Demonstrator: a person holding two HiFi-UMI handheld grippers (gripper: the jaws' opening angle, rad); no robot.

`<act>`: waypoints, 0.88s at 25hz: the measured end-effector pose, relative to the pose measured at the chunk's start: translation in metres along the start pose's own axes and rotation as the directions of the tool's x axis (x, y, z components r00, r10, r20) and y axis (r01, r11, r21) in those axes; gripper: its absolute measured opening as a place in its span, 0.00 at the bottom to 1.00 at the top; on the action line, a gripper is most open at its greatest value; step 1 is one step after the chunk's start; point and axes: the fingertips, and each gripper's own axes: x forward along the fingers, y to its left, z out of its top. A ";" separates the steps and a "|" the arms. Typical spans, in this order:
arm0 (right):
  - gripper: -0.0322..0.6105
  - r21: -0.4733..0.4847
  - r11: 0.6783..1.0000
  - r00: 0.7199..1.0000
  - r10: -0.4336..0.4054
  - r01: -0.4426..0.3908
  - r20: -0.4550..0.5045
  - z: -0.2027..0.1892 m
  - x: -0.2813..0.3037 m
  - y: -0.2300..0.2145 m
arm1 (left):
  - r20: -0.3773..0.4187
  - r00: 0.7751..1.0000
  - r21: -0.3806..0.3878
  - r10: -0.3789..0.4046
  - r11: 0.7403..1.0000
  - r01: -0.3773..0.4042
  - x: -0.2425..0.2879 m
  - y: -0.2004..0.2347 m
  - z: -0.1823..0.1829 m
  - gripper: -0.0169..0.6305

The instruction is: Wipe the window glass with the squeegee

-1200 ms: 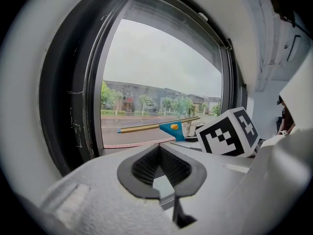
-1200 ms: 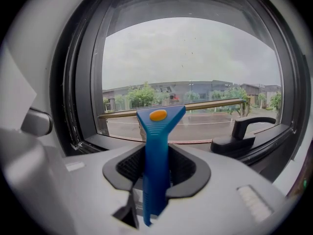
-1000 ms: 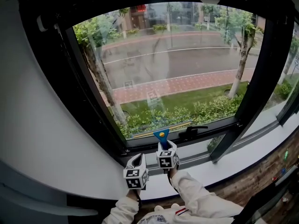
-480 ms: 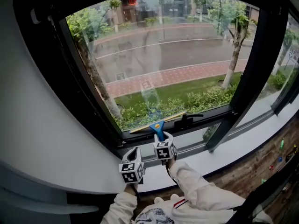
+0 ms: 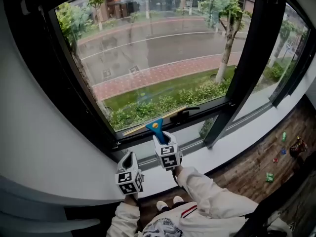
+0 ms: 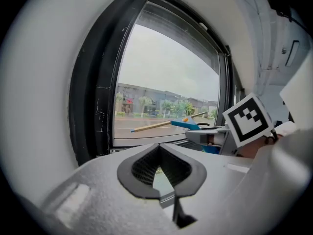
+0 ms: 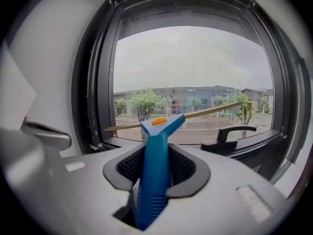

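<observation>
The squeegee (image 5: 156, 127) has a blue handle with an orange dot and a long thin blade, which lies along the bottom edge of the window glass (image 5: 158, 48). My right gripper (image 5: 159, 138) is shut on the blue handle (image 7: 155, 170), and the blade (image 7: 195, 112) slants across the lower pane. My left gripper (image 5: 127, 158) hangs lower and to the left, off the glass, shut with nothing in it (image 6: 160, 163). The left gripper view shows the squeegee (image 6: 188, 125) and the right gripper (image 6: 215, 137) off to its right.
A black window handle (image 5: 190, 113) sits on the lower frame just right of the blade. A thick black mullion (image 5: 242, 68) divides the panes. Below runs a white sill (image 5: 222, 152). A wooden floor (image 5: 261, 157) with small scattered objects lies at the right; a white wall (image 5: 34, 132) at the left.
The head view has swung, so both grippers show slightly further left. The right gripper still holds the squeegee at the bottom of the glass. The left gripper has dropped a little.
</observation>
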 end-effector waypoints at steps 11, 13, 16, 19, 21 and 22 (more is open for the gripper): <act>0.26 0.057 0.998 0.996 0.018 -0.023 0.088 -0.030 -0.228 -0.060 | 0.070 0.997 0.052 -0.036 0.998 0.032 -0.120 -0.088 -0.046 0.03; 0.26 0.077 0.997 0.995 0.024 -0.032 0.097 -0.045 -0.273 -0.075 | 0.072 0.997 0.058 -0.038 0.998 0.034 -0.141 -0.120 -0.061 0.03; 0.26 0.080 0.995 0.993 0.058 -0.066 0.099 -0.074 -0.343 -0.095 | 0.068 0.996 0.076 -0.049 0.996 0.044 -0.173 -0.183 -0.088 0.03; 0.26 0.079 0.992 0.990 0.086 -0.095 0.110 -0.099 -0.411 -0.117 | 0.092 0.995 0.070 -0.038 0.997 0.032 -0.211 -0.249 -0.101 0.03; 0.26 0.088 0.992 0.991 0.081 -0.091 0.111 -0.112 -0.450 -0.133 | 0.103 0.994 0.069 -0.036 0.997 0.029 -0.235 -0.290 -0.104 0.03; 0.26 0.093 0.992 0.992 0.074 -0.084 0.105 -0.118 -0.469 -0.141 | 0.103 0.994 0.068 -0.044 0.997 0.037 -0.246 -0.311 -0.105 0.03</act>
